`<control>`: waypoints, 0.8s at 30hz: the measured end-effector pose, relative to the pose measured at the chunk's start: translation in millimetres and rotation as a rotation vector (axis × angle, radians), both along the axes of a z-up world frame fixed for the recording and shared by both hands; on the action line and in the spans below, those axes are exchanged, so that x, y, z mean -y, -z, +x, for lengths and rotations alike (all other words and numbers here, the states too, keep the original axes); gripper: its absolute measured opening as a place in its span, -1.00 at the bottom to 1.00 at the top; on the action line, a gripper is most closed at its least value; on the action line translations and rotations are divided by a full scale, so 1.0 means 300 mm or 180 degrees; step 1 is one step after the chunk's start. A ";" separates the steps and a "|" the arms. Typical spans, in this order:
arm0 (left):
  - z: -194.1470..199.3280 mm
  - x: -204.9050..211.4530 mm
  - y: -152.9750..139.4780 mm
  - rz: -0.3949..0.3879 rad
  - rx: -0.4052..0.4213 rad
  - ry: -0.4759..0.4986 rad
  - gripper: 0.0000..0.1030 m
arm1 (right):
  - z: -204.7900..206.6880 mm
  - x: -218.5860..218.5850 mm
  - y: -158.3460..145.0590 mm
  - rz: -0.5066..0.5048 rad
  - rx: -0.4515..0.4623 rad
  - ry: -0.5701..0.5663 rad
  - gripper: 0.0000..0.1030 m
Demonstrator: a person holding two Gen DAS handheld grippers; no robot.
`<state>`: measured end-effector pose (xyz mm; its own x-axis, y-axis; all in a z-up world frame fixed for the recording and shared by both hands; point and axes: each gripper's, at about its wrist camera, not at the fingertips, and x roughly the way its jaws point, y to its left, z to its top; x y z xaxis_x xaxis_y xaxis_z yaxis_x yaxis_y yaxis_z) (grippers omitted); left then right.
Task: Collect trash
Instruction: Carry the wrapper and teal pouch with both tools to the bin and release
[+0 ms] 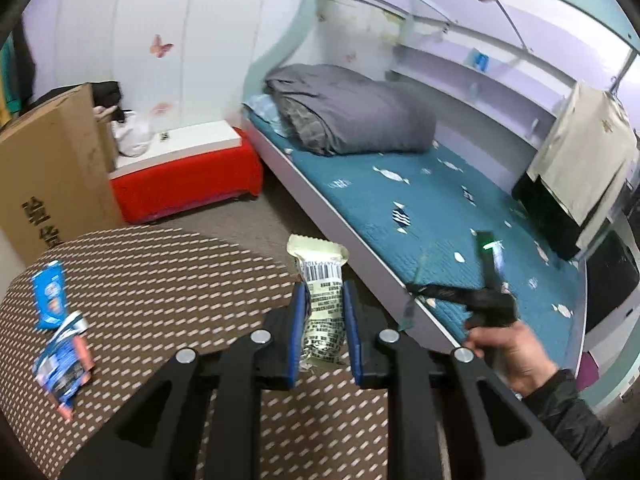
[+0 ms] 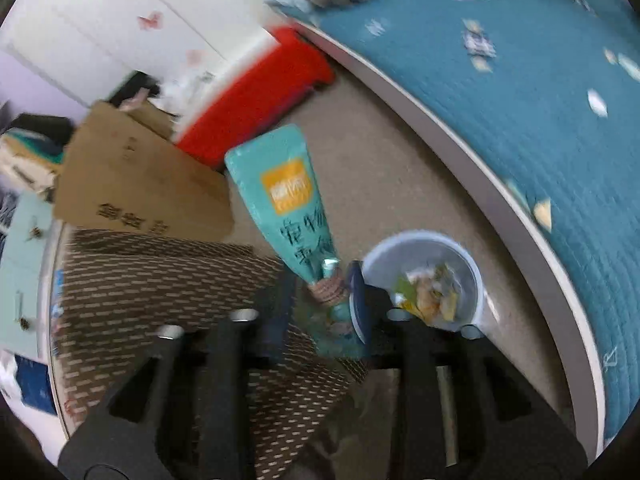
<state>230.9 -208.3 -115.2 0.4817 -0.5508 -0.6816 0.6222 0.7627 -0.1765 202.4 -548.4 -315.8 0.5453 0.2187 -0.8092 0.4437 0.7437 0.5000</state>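
The left gripper point(image 1: 323, 312) has its blue-padded jaws pinching a cream wrapper point(image 1: 321, 280), a crinkled foil-like packet with a barcode and small print; its lower end is hidden between the pads, its top stands free above them. The right gripper point(image 2: 320, 300) has its jaws closed on the bottom of a teal pouch point(image 2: 286, 200), a flat glossy packet with an orange square label and dark characters; that view is motion-blurred, so the print and the exact contact of the left pad are hard to make out. Below both lies the round tabletop point(image 1: 160, 280), covered in brown cloth with pale dashes, where crumpled blue wrappers point(image 1: 56, 320) rest near its left edge. Just right of the right gripper, a pale round trash bin point(image 2: 472, 264) stands on the beige carpet, holding blurred yellowish scraps, its near rim cut off by the gripper. Beyond are a cardboard box point(image 1: 52, 172), a red bench point(image 1: 188, 184) and a bed point(image 1: 440, 220) with teal quilted cover.
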 end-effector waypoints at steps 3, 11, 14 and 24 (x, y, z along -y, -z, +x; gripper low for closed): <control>0.015 0.102 0.019 0.0059 -0.0043 0.0127 -0.64 | -0.025 0.035 0.069 0.0096 -0.0102 0.0243 0.44; 0.055 0.395 0.130 0.0250 -0.0309 0.0496 -0.64 | -0.193 0.115 -0.050 0.0150 0.0308 0.0578 0.64; 0.076 0.491 0.188 0.0352 -0.0483 0.0625 -0.64 | -0.263 0.141 -0.138 0.0077 0.0499 0.0660 0.70; 0.163 0.749 0.423 0.0825 -0.1088 0.0880 -0.31 | -0.378 0.164 -0.342 -0.0161 0.0852 0.0813 0.80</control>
